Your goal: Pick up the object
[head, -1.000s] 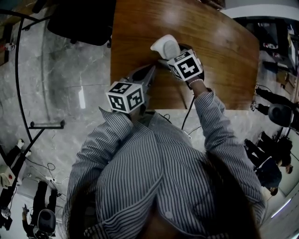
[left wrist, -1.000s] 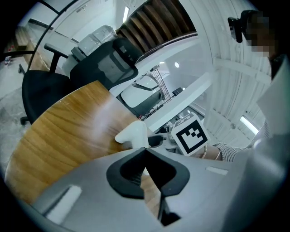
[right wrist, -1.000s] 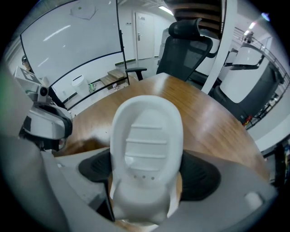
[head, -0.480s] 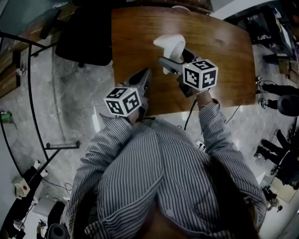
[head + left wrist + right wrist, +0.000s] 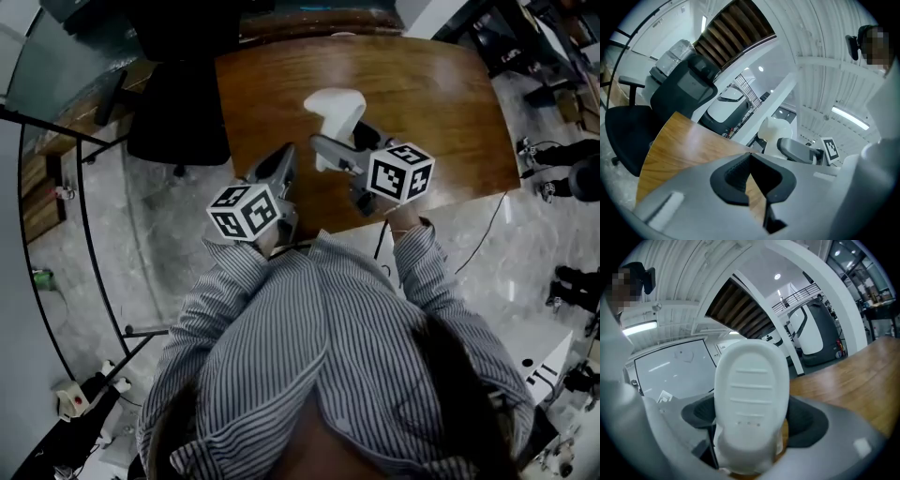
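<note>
White moulded plastic by the look of it: object (image 5: 335, 105) clamped between the jaws of the right gripper (image 5: 330, 148), upper centre of the head view, over the brown wooden table (image 5: 450, 103). Seen in the right gripper view as a long oval face filling the middle of the frame, crossed by four shallow ridges with three small dots below them. Dark pads pressed against both of its sides, narrower end down between them. Cannot tell whether it is touching the wood.

Left gripper (image 5: 286, 159) left of centre in the head view, just beside the right one, above the table's near edge. Jaw tips met in the left gripper view, holding nothing, only a wedge of wood grain showing below where they meet.

Black-and-white square marker patterns on the right cube (image 5: 401, 172) and on the left cube (image 5: 246, 208), one more such square caught at right of centre in the left gripper view. No legible letters among them.

Black chair (image 5: 178, 122) at the table's left side, upper left of the frame. Striped shirt (image 5: 319, 347) across the lower half, grey veined floor (image 5: 159, 244) at left.
</note>
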A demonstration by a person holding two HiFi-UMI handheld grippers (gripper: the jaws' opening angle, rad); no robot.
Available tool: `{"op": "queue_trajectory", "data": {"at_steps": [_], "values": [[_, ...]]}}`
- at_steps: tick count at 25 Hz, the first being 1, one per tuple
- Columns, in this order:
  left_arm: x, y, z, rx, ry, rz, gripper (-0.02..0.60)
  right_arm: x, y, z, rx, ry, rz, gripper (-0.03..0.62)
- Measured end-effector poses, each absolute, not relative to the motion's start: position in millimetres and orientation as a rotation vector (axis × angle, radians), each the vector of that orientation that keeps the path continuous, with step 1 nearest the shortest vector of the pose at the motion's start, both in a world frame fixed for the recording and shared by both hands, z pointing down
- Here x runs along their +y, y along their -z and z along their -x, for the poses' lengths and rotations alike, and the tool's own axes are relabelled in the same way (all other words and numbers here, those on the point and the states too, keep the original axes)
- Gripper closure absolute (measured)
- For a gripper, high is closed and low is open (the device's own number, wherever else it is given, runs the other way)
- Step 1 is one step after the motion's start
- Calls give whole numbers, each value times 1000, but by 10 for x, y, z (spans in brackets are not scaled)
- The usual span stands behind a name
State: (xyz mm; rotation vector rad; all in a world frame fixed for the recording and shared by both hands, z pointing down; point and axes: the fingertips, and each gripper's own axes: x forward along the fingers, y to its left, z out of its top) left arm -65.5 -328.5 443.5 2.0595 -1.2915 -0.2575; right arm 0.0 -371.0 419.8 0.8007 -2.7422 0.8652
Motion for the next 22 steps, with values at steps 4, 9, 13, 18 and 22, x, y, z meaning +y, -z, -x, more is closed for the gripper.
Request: {"op": "queue_trajectory", "data": {"at_steps": [4,9,13,18,22], "values": [[-3215,-4391,610,-1290,229,-2085,578,-3550,-4146,-62,-2800,-929,-824,157],[-3137,-4353,570,-1284,202,-2107,578,-3437,-4119,-170,-2847,-1037,-908,157],[-3066,-4357,501,-1272,195,-2127,577,-3309,-4147,-215,-2895,-1267,-900,157],[-3031,-4354,416,-1250,185,-2137,578,-3186,-4218,-263,-2874,-1364,-899,157],[-3036,-4372,344,-1223,170,-2144,578,-3173,-4246,-284,-2857,-1353,-909,157]]}}
